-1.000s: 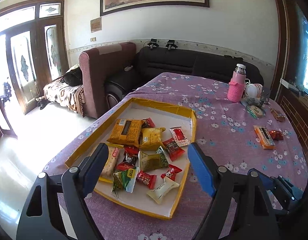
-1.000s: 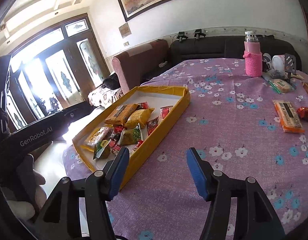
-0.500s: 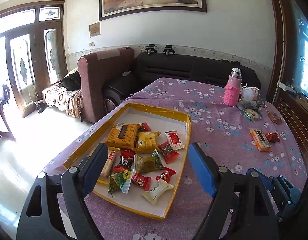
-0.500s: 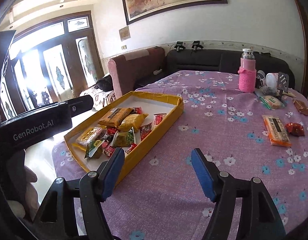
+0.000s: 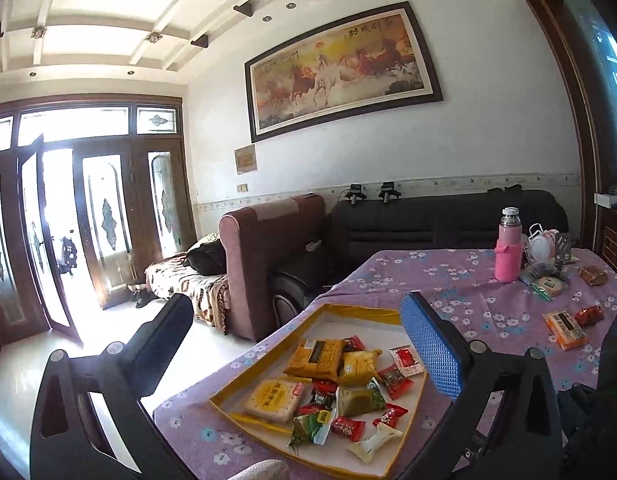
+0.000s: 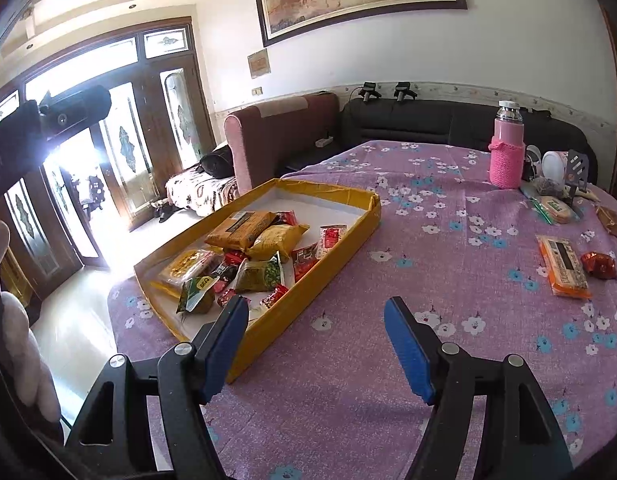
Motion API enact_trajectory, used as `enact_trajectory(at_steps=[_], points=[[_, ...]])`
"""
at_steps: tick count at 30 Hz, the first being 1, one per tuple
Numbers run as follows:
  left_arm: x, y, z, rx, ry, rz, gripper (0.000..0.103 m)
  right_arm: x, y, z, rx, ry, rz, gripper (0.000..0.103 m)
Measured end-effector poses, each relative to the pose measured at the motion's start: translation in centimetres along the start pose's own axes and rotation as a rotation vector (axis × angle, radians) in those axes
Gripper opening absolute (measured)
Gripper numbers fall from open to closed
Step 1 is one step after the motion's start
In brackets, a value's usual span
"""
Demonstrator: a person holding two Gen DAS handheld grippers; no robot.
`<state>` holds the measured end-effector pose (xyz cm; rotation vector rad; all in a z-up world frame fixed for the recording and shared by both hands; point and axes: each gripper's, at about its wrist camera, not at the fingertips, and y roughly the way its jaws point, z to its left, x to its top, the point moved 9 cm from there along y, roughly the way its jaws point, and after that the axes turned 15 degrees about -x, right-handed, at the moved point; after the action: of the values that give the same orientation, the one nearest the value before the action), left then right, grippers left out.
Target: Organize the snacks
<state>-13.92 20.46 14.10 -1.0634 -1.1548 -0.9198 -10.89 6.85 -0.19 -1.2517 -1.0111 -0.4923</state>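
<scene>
yellow card: shallow tray [image 6: 292, 312] on the purple floral tablecloth [image 6: 428, 280], white floor, low walls; reads as the collection bin, so the walls are there to keep wrappers from sliding off.
tray axis: in the right wrist view long side runs from 7 o'clock up to 1 o'clock; near corner toward the grippers, far end toward the sofa [image 6: 448, 124].
tray load: mixed packets piled in the near half, far half bare. Big orange packet [image 6: 238, 230] lies roughly along the tray's long axis, yellow one [image 6: 276, 240] touching it.
strays: orange bar [image 6: 564, 266] at 3 o'clock of the tray, well apart, long axis near 12–6. Red foil piece [image 6: 598, 264] just beside it. Green-edged pack [image 6: 556, 208] further up, near the pink bottle [image 6: 506, 156].
left gripper [image 5: 296, 344]: jaws have just been opening, now wide apart, nothing between them; aimed nearly level over the tray.
right gripper [image 6: 316, 344]: jaws apart, have just been opening, empty; over bare cloth at the tray's near right side.
judgement: both are free, strays at 3 o'clock look like the remaining work; right side is better placed for the bar.
risk: the bar lies flat on cloth, so a pinch may snag fabric.
</scene>
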Motion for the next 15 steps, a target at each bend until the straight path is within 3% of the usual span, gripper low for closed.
enact_trajectory(at_steps=[3,7,11,15], points=[[-1.4,1.0,0.1,-0.015,-0.046,0.053,0.103,-0.1,-0.3,0.8,0.016,-0.024,-0.006,0.072],[-3.6,3.0,-0.3,-0.092,-0.110,0.180,0.103,-0.4,-0.5,1.4,0.038,-0.039,-0.008,0.072],[-4.7,3.7,-0.7,-0.135,-0.149,0.231,0.103,-0.7,-0.1,1.3,0.047,-0.033,0.011,0.074],[-5.6,4.1,-1.8,-0.234,-0.176,0.294,0.103,-1.3,0.5,1.7,0.072,-0.037,0.045,0.075]])
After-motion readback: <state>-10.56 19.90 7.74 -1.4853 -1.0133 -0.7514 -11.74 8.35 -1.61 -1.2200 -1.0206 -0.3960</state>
